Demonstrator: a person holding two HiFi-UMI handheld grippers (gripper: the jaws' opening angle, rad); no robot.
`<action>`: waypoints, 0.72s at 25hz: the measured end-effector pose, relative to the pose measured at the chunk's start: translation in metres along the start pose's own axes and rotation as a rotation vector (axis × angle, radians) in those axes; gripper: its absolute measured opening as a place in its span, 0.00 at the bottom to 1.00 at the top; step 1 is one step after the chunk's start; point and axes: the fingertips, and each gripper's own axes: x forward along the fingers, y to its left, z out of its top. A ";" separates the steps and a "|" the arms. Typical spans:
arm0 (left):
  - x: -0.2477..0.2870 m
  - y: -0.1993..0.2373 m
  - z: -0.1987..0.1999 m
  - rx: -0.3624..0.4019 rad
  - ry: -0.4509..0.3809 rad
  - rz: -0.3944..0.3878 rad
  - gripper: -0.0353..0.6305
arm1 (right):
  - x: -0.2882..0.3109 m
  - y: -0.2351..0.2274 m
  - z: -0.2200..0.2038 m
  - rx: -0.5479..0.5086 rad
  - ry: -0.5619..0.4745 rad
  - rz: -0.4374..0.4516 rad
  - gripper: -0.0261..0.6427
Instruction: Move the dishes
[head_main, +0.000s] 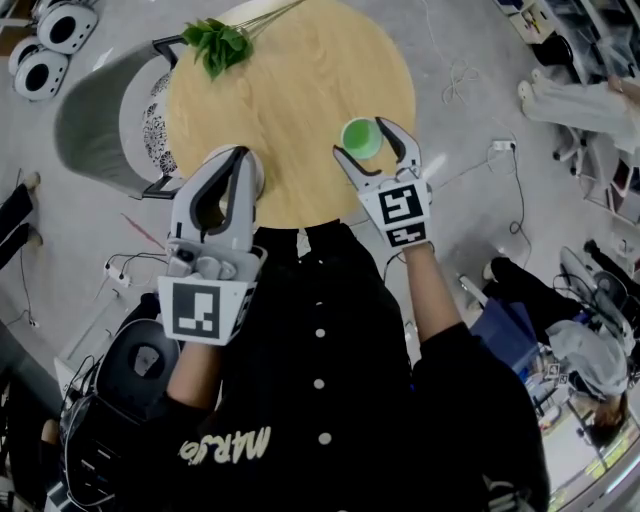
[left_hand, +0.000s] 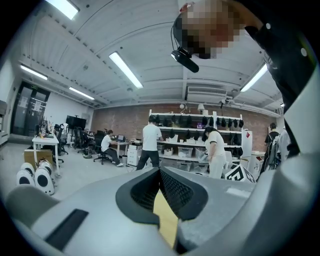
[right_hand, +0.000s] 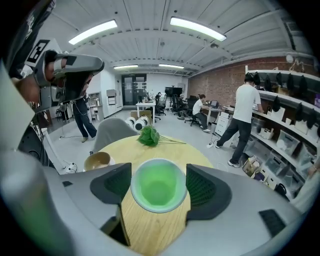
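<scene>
Jaws of the right gripper (head_main: 363, 140) stand wide apart around the small upright green plastic cup (right_hand: 158, 184). Their dark pads seem to touch its rim on both sides, though the contact is hard to confirm. The cup sits over the near edge of the round pale wooden counter (head_main: 300, 90). The left gripper (head_main: 238, 155) is closed tip to tip and holds nothing. It hovers by a tan ceramic bowl (right_hand: 97, 161), left of the cup.

Your left gripper (head_main: 240, 153) is held up with jaws pressed together, while your right gripper (head_main: 365, 138) reaches forward, jaws clasping the green cup (head_main: 360, 136).
</scene>
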 end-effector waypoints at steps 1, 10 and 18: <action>0.001 0.000 -0.002 -0.001 0.003 0.001 0.06 | 0.002 -0.002 -0.003 0.003 0.006 -0.001 0.55; 0.009 0.002 -0.017 -0.006 0.016 -0.001 0.06 | 0.024 -0.018 -0.047 0.040 0.084 -0.031 0.55; 0.014 0.002 -0.033 -0.008 0.041 -0.003 0.06 | 0.041 -0.042 -0.083 0.069 0.138 -0.083 0.55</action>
